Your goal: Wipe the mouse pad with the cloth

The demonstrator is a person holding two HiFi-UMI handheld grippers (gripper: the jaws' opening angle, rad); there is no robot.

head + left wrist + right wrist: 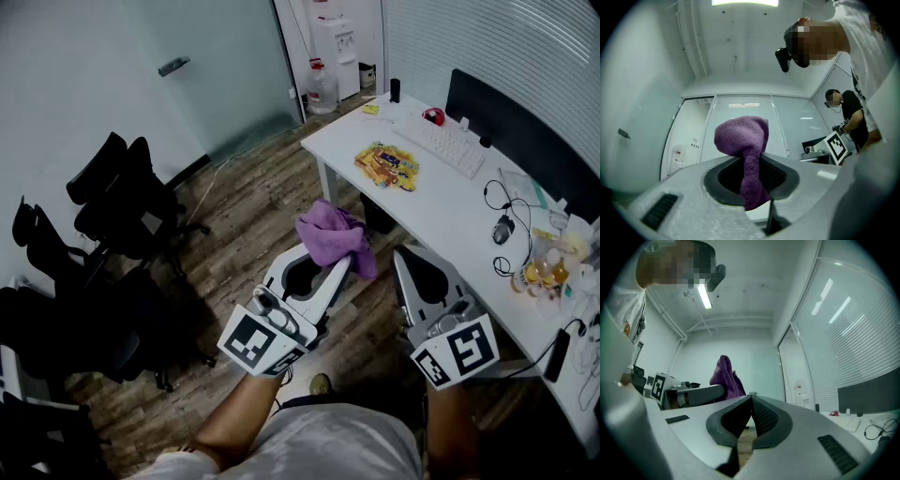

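Two hand-held grippers of pale grey moulded plastic with dark ribbed pads are raised beside one white rectangular desk point(450, 202). One purple cloth point(333, 236) of looped terry pile is pinched in the left gripper point(314, 267), bunched into a rounded lump above the jaws with a tail drooping below, clear of the desk; the right gripper point(408, 258) is clenched on nothing. One white keyboard point(442, 142) and one dark corded mouse point(503, 228) lie on the desk.
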